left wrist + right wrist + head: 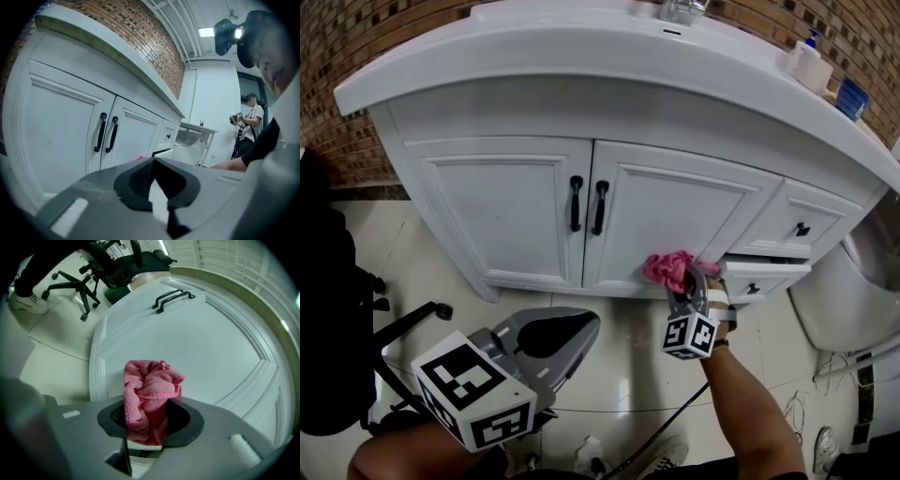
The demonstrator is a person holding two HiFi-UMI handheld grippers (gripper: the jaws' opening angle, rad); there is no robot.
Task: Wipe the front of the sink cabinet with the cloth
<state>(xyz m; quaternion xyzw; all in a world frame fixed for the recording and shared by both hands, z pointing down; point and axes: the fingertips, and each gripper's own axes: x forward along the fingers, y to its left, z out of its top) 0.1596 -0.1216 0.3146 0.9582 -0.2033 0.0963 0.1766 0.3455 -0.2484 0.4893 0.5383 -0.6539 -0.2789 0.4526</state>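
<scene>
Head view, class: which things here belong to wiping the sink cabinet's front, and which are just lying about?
Belong to the job:
- pink cloth, clamped in the right gripper jaws
- sink cabinet, whose door fronts it faces

Just lying about:
- pump bottle and blue cup on the counter
- office chair
- toilet
- left gripper, jaws together on nothing

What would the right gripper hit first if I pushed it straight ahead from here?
The pink cloth clamped in the right gripper would meet the right cabinet door first, low on its white panel. The gap looks small, though depth is hard to judge.
</scene>
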